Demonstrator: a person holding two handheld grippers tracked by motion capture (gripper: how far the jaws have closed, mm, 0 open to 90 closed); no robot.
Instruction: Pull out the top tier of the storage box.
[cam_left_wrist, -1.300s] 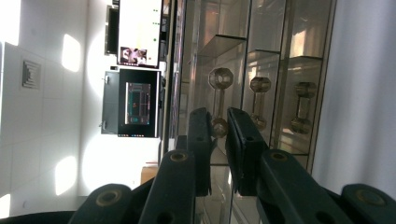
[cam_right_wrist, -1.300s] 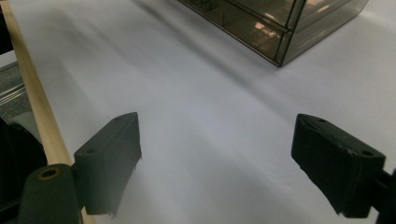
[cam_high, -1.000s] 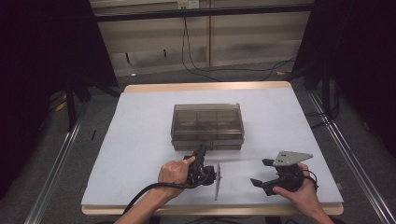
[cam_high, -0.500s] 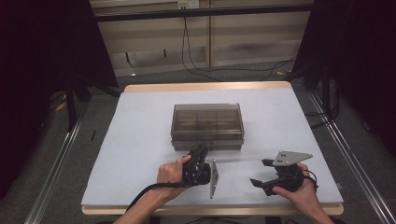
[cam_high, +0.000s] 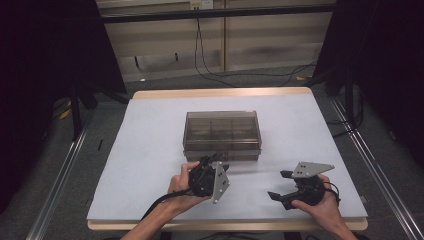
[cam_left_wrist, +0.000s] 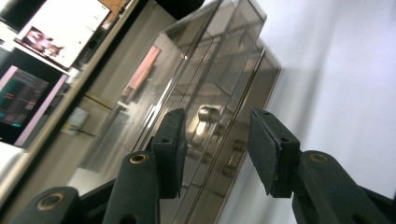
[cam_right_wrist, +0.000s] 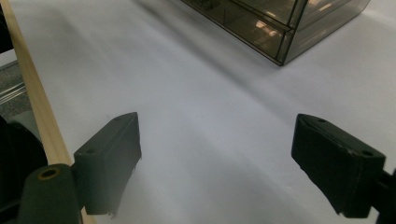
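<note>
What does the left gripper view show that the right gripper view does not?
Left gripper view alone: a round knob on the box front, seen between the left gripper's jaws, which have just been opening with nothing pressed between them; lit screens at the upper left.

Right gripper view alone: the right gripper's jaws standing wide over bare cover, and the table's wooden edge.

Both: the smoky clear plastic box and the white table cover.
</note>
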